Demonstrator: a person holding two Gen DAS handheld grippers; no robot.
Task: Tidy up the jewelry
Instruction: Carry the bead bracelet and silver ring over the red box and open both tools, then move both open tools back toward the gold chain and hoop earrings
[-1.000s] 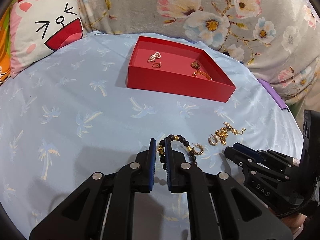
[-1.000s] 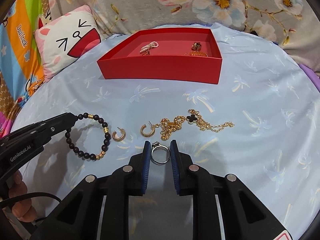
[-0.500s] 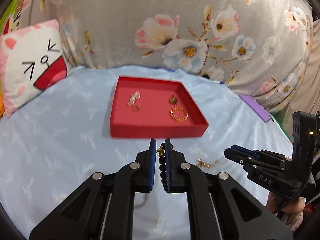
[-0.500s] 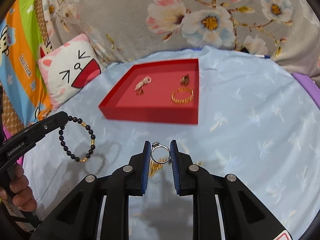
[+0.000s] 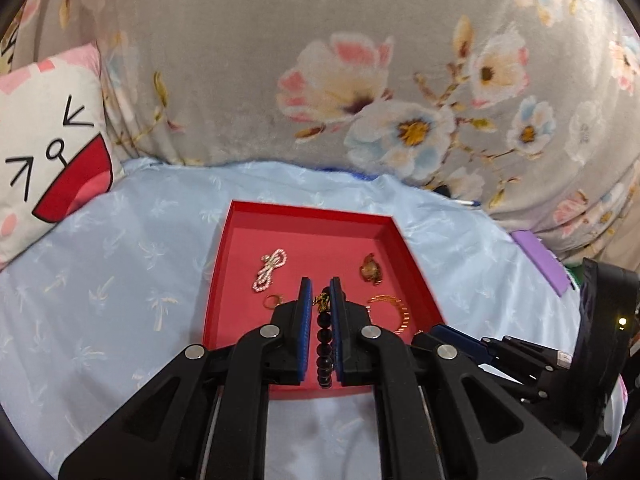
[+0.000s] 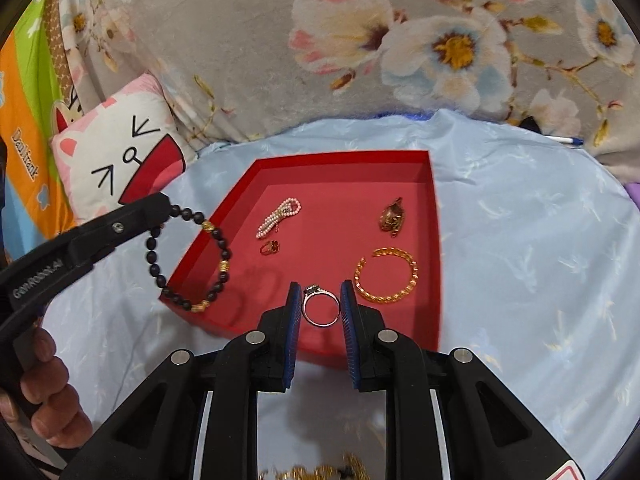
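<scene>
A red tray point(image 5: 224, 272) point(image 6: 436, 216) lies on the pale blue cloth. In it are a pearl piece point(image 5: 270, 268) point(image 6: 280, 216), a small gold ring point(image 5: 272, 301) point(image 6: 270, 247), a gold pendant point(image 5: 371, 269) point(image 6: 393, 216) and a gold bangle point(image 5: 394, 312) point(image 6: 386, 281). My left gripper point(image 5: 320, 292) point(image 6: 166, 206) is shut on a black-and-gold bead bracelet point(image 5: 323, 344) point(image 6: 192, 256), which hangs over the tray's near left side. My right gripper point(image 6: 320, 300) point(image 5: 440, 330) is shut on a silver ring point(image 6: 321, 307), held above the tray's near edge.
A cat-face cushion point(image 5: 44, 148) point(image 6: 120, 160) leans at the left. Floral fabric point(image 5: 360, 60) rises behind the tray. A purple object point(image 5: 540, 264) lies at the right edge of the cloth. Gold chain pieces point(image 6: 316, 472) lie on the cloth below my right gripper. A hand point(image 6: 44, 392) holds the left gripper.
Both grippers have lifted off the cloth with the bracelet and the ring and moved forward, so they now hang over the red tray's near side.
</scene>
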